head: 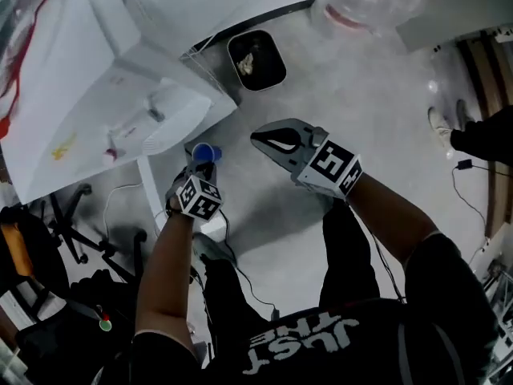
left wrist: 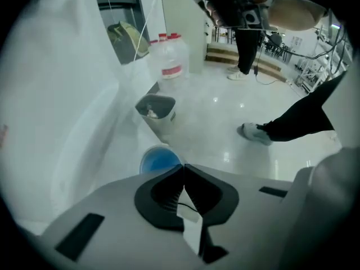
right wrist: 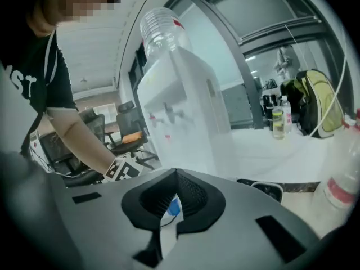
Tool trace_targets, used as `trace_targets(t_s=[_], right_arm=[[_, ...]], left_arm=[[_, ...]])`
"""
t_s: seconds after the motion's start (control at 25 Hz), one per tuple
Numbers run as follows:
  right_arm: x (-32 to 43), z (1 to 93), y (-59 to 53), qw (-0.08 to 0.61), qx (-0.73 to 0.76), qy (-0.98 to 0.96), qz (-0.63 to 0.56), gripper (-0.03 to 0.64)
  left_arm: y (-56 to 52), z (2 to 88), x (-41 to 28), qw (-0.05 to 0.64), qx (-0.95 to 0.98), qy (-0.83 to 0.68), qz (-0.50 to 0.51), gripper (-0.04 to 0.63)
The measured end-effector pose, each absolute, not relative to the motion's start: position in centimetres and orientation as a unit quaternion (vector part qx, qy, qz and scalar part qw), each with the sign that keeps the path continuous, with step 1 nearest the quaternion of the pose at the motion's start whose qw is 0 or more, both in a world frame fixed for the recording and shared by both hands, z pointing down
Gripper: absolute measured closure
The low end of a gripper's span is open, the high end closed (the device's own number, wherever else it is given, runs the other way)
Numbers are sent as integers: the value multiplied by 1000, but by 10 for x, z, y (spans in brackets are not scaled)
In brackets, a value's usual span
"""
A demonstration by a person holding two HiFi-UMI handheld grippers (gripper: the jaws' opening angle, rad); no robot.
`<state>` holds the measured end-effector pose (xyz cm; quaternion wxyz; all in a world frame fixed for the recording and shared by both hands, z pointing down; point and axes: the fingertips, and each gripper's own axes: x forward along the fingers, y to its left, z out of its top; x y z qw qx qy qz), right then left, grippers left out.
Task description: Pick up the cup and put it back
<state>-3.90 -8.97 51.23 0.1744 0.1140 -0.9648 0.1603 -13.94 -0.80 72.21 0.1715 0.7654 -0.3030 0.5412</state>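
- Cup (left wrist: 159, 159), blue and seen from above with its open mouth up, sits low beside the foot of a white water dispenser (head: 120, 95). Whether it rests on the pale floor (head: 345, 111) cannot be made out.
- Left gripper (left wrist: 184, 167) points steeply down, its jaws drawn together with the tips meeting right at the cup's near rim. No view settles whether they pinch that rim or only reach it.
- Right gripper (right wrist: 176, 173) is held just to the right of the left one and nearer level. Its jaws are also closed tip to tip with nothing between them, and a sliver of the blue cup shows past them.
- A dark waste bin (head: 256, 60) stands beyond the cup, against the dispenser's side.
- A large clear water bottle (head: 361, 10) lies farther off.
- Another person's pale shoe (left wrist: 256, 133) rests on the floor well to the right.
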Motion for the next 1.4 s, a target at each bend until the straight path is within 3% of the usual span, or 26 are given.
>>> trace_targets(t_s=[0.24,0.52,1.28,1.4], right_arm=[[-31,648,-90,192,97,-960,179,584],[-24,724,-87,207,76,-957,191,583],[-17,748,-87,194,84,-951,225,583],[-15,747,-84,194,84,-951,227,583]], left_arm=[[-64,864,-174,171,718,-346,579,580],[-139,942,-216,143,678,-378,614,580],[-191,977,-235,109,657,-405,627,575],[-191,972,-233,111,657,-412,622,474]])
